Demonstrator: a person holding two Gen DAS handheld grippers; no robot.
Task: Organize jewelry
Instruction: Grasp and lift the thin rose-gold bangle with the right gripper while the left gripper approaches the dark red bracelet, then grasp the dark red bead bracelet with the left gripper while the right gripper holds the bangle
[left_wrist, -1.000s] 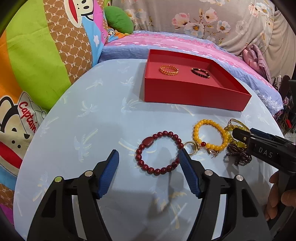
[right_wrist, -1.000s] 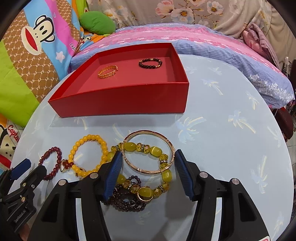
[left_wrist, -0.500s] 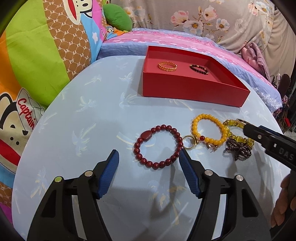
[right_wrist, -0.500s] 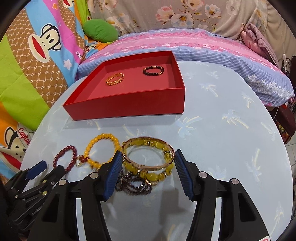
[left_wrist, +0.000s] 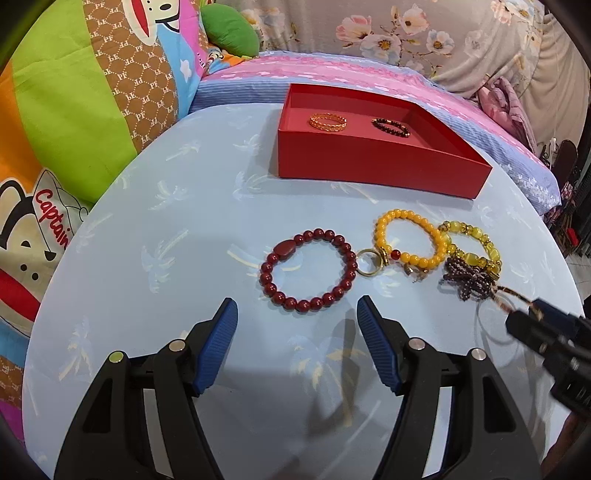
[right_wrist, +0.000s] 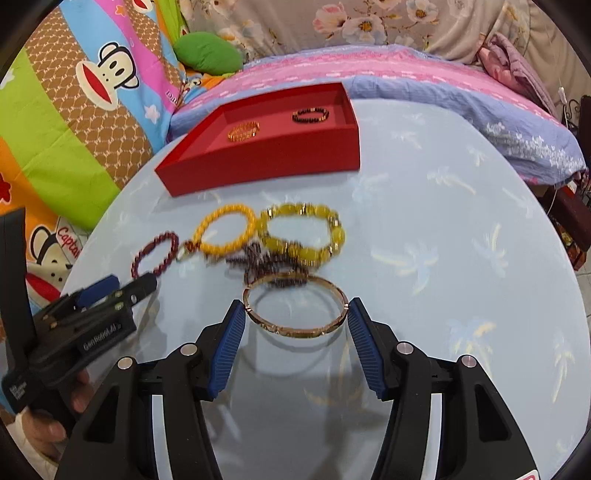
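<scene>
gold bangle (right_wrist: 295, 314) spanning right gripper (right_wrist: 295, 314) jaws, pinched between both pads

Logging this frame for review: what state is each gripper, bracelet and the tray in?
Right gripper: shut on gold bangle, lifted off the pile.
Left gripper: open, nothing between its pads.
Red tray: holds two bracelets.
Dark red bead bracelet: flat on table.
Orange bead bracelet: flat on table.

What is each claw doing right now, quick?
Left claw: open, nothing between its pads.
Right claw: closed on the gold bangle, lifted clear of the other bracelets.
</scene>
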